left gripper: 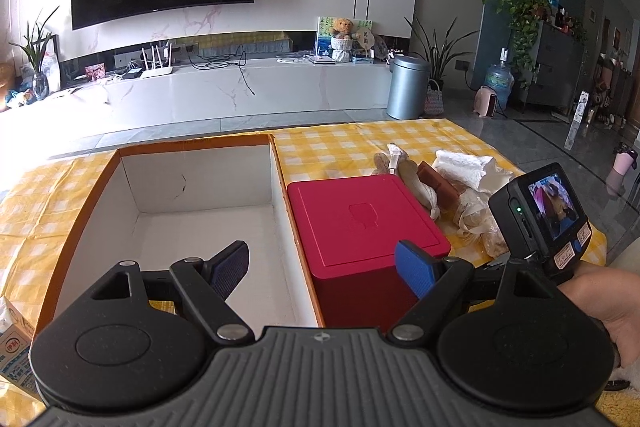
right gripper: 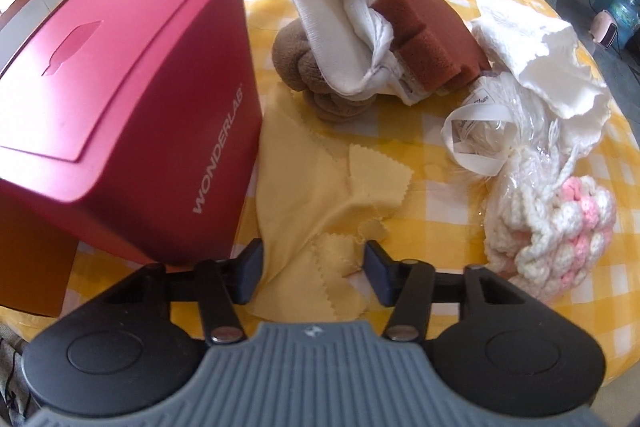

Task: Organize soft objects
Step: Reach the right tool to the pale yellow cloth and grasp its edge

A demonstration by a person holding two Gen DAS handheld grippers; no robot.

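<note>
My left gripper (left gripper: 324, 269) is open and empty, held over the near edge of an open orange cardboard box (left gripper: 200, 203) with a white inside and nothing in it. A red lidded box (left gripper: 360, 223) stands just right of it. My right gripper (right gripper: 314, 277) is open, its fingers astride a yellow cloth (right gripper: 316, 195) on the checked tablecloth. Beyond lie a brown rolled cloth (right gripper: 308, 67), a white slipper (right gripper: 332, 27), brown sponges (right gripper: 428, 31), a white tissue (right gripper: 540, 47), a bagged white item (right gripper: 488, 131) and pink-and-white knitwear (right gripper: 560, 239).
The red box (right gripper: 120, 107) stands close left of my right gripper. The right hand-held gripper's camera body (left gripper: 540, 215) shows in the left wrist view. A milk carton (left gripper: 14, 351) sits at the left edge. A TV wall, a grey bin (left gripper: 408, 87) and plants lie beyond the table.
</note>
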